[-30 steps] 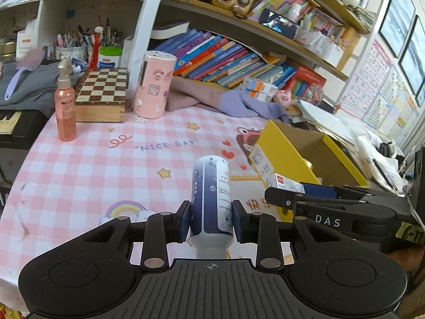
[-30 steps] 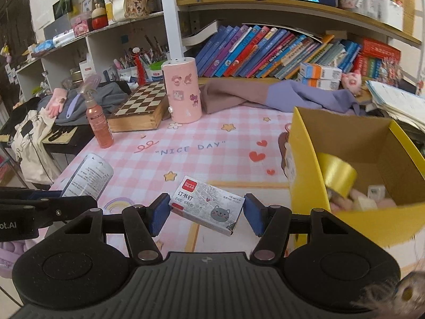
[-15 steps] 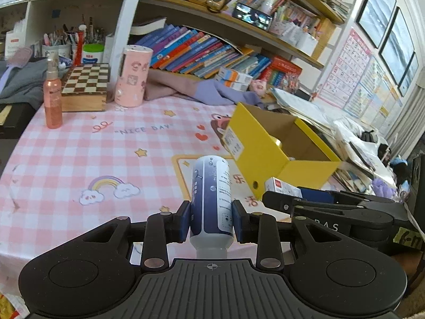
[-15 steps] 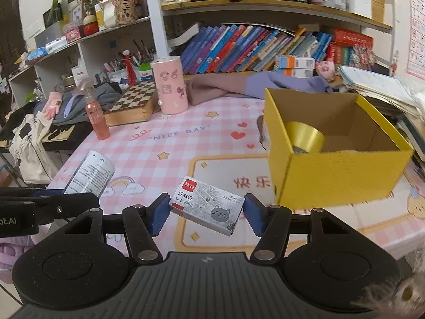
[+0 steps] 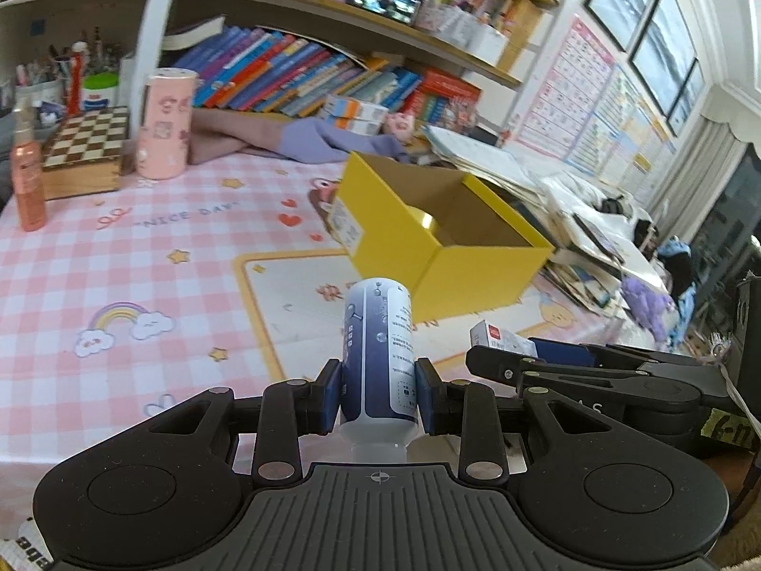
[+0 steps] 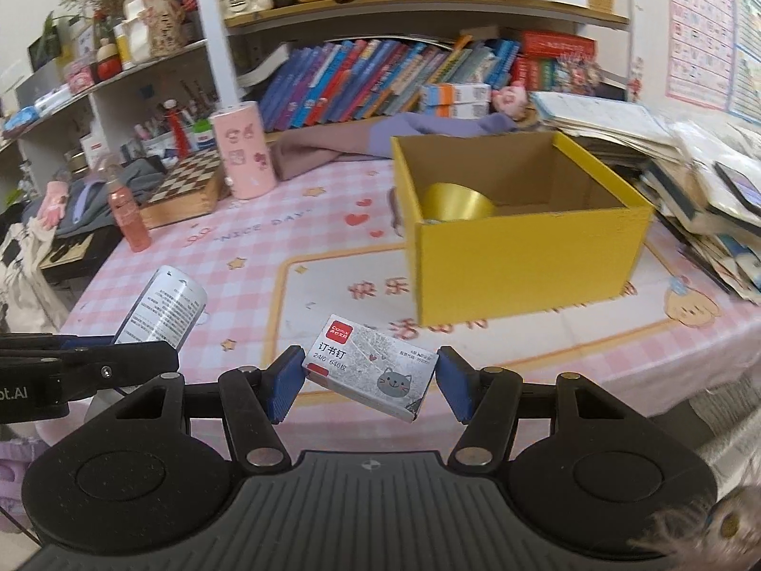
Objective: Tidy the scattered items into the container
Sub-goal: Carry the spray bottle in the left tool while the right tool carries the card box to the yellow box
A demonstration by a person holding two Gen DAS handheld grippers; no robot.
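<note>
My left gripper (image 5: pixel 379 397) is shut on a blue and white bottle (image 5: pixel 378 347), held upright above the table's near edge. My right gripper (image 6: pixel 370 383) is shut on a small grey staple box (image 6: pixel 371 371) with a cat drawing, tilted between the blue pads. The open yellow box (image 6: pixel 523 247) stands on the pink checked tablecloth beyond both grippers, with a gold tape roll (image 6: pixel 456 202) inside. In the left wrist view the yellow box (image 5: pixel 456 257) lies ahead and to the right, and the right gripper with the staple box (image 5: pixel 502 335) shows at right. The bottle (image 6: pixel 161 307) appears at left in the right wrist view.
A pink cylinder (image 6: pixel 243 154), a chessboard box (image 6: pixel 185 185) and a pink spray bottle (image 6: pixel 128 216) stand at the table's far left. Stacked papers and books (image 6: pixel 704 190) crowd the right side beside the box. Bookshelves rise behind, with a purple cloth (image 6: pixel 380 140) below them.
Both grippers have drawn back toward the table's near edge and swung right, each still holding its item. The yellow box now sits farther off and more central in both views.
</note>
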